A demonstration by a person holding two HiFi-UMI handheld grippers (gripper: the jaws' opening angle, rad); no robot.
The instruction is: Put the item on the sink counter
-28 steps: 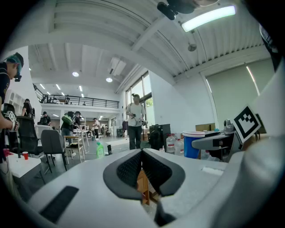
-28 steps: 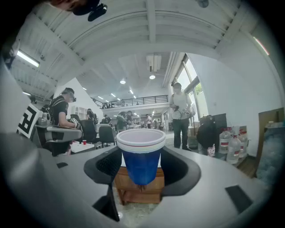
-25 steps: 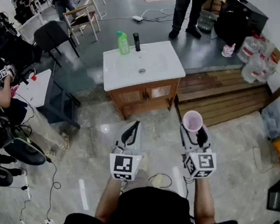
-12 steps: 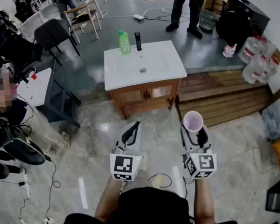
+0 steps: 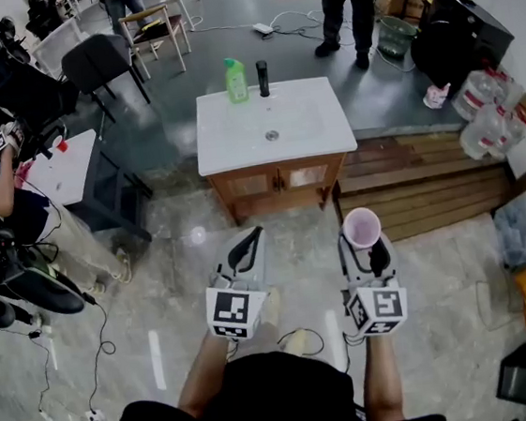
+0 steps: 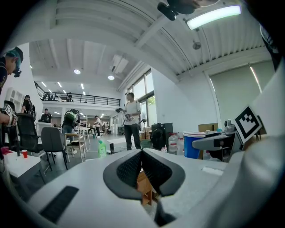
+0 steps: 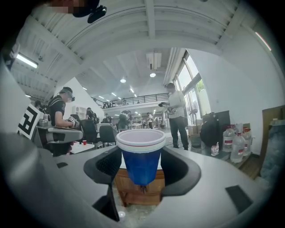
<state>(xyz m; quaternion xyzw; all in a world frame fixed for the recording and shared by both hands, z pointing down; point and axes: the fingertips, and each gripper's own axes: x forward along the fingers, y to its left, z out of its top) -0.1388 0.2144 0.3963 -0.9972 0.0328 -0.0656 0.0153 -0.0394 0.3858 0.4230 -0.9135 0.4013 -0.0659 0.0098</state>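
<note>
Gripping a blue plastic cup (image 7: 141, 164) with a rolled white rim and a pale pink inside, the right claw (image 5: 363, 241) pinches the tapered wall between its ribbed black pads. The cup stands upright over the glossy stone floor (image 5: 156, 264), well short of the sink counter (image 5: 227, 143). The left claw (image 6: 141, 165) is closed, its pads meeting on nothing. The counter has a smooth white top on a wooden cabinet. A green bottle (image 5: 236, 80) and a black tap (image 5: 263, 77) stand at its far edge.

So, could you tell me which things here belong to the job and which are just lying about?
Job: blue cup, held in the right hand-held gripper; sink counter.
Lying about: green bottle on the counter, black chair, water jugs.
</note>
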